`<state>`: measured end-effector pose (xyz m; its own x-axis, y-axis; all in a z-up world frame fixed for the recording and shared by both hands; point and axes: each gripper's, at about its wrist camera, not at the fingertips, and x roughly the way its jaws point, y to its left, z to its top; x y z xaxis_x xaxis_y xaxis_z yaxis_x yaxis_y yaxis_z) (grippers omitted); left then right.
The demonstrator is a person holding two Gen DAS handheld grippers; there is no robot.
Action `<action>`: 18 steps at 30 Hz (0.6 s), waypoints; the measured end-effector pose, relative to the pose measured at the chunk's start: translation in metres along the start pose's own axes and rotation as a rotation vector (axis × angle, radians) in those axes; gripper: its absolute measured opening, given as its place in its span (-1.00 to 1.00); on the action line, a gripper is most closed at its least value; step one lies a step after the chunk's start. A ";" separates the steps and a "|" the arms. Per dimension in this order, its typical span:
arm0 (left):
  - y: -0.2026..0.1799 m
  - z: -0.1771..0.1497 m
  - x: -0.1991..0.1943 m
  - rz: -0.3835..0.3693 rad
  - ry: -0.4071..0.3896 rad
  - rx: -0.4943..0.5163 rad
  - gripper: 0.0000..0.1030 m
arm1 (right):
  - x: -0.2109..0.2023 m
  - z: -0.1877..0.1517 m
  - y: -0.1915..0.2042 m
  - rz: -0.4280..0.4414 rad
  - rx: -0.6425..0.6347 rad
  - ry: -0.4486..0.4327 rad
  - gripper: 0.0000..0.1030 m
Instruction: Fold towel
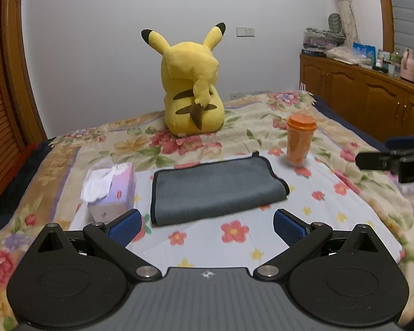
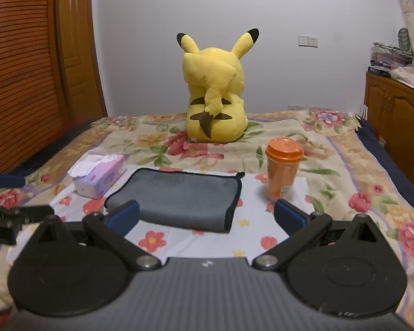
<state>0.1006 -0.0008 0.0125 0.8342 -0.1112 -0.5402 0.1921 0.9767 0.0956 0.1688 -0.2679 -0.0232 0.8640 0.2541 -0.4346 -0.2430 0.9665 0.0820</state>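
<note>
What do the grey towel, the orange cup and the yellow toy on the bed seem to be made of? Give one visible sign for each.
Grey black-edged towel: soft matte cloth, probably microfibre; it lies limp, folded, with stitched binding.
Orange lidded cup: likely plastic; smooth, slightly translucent wall and moulded lid.
Yellow plush toy: fuzzy fabric, stuffed; rounded shape with visible seams.

Items on the cabinet top [image 1: 394, 60]: too small to identify. Plush toy [image 1: 191, 88]: face hidden, back view only. Right gripper [image 1: 394, 162]: cut off by frame edge. Towel [image 2: 179, 198]: near-left corner hidden behind blue pad.
</note>
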 end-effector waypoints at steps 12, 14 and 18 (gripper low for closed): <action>0.002 -0.037 -0.027 0.015 0.027 -0.035 1.00 | -0.030 -0.022 0.003 -0.003 -0.005 0.008 1.00; 0.002 -0.042 -0.029 0.019 0.035 -0.042 1.00 | -0.031 -0.026 0.005 -0.001 0.001 0.014 1.00; 0.000 -0.047 -0.033 0.017 0.039 -0.061 1.00 | -0.034 -0.036 0.006 -0.010 0.003 0.027 1.00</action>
<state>0.0492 0.0118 -0.0091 0.8160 -0.0889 -0.5712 0.1454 0.9879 0.0540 0.1216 -0.2723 -0.0404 0.8543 0.2436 -0.4592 -0.2332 0.9691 0.0803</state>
